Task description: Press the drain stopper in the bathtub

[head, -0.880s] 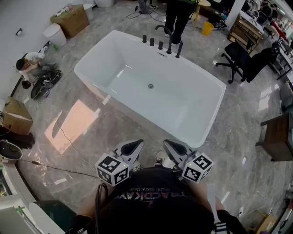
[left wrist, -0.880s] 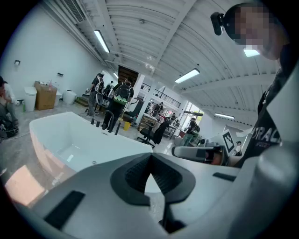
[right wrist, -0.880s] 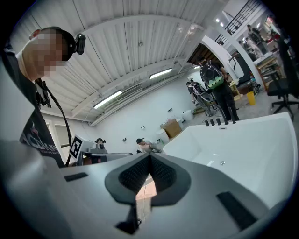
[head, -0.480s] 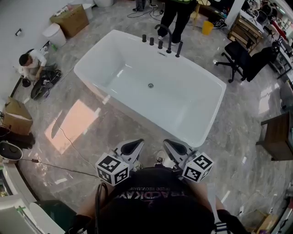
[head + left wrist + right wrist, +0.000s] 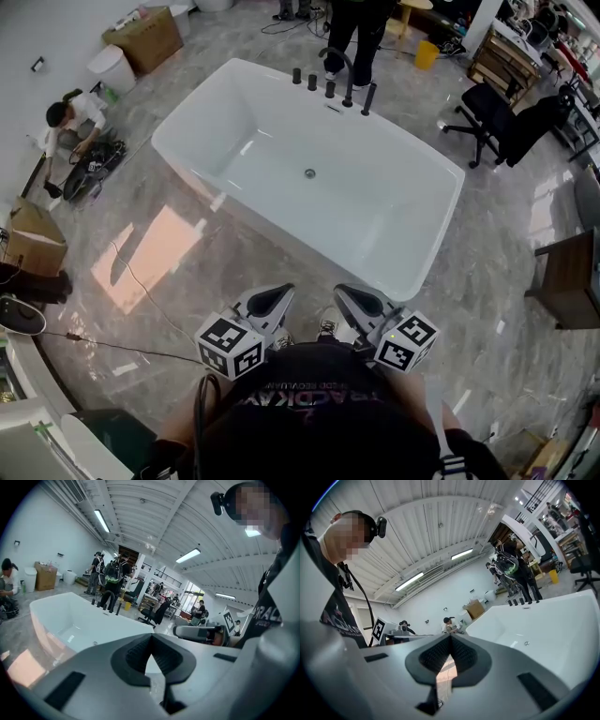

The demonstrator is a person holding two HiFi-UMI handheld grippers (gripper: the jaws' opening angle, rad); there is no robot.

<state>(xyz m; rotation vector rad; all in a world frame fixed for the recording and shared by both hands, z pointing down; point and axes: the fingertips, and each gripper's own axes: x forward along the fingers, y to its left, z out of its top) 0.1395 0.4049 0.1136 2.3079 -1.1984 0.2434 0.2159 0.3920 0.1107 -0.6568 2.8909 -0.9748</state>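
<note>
By my reading the task is at its approach step; neither gripper has reached the tub yet. The left gripper (image 5: 269, 301) and the right gripper (image 5: 360, 301) hang side by side close against the person's chest, noses pointing forward; each gripper's own view shows its two jaws brought together at the tips, with only a small diamond-shaped gap behind them and nothing in it, so both are closed and empty.

The bathtub (image 5: 375, 217) lies ahead of and below both grippers, its near rim just past their noses in the head view. The drain stopper (image 5: 309, 172) shows as a small round disc in the middle of the tub floor; it is well ahead of the grippers and lower, roughly on the line that runs forward between them. Dark tap fittings (image 5: 330, 89) stand on the far rim beyond the stopper; a standing person (image 5: 361, 33) is farther off again, behind those fittings.

The next move, as I judge it, calls for closing that gap: the person must step or lean in, carry one gripper over the near rim and down into the basin; the closed tips then need to sit squarely over the disc and push straight down. The reach looks long and the enamel smooth; a tip set off-centre could skid off the stopper.
</note>
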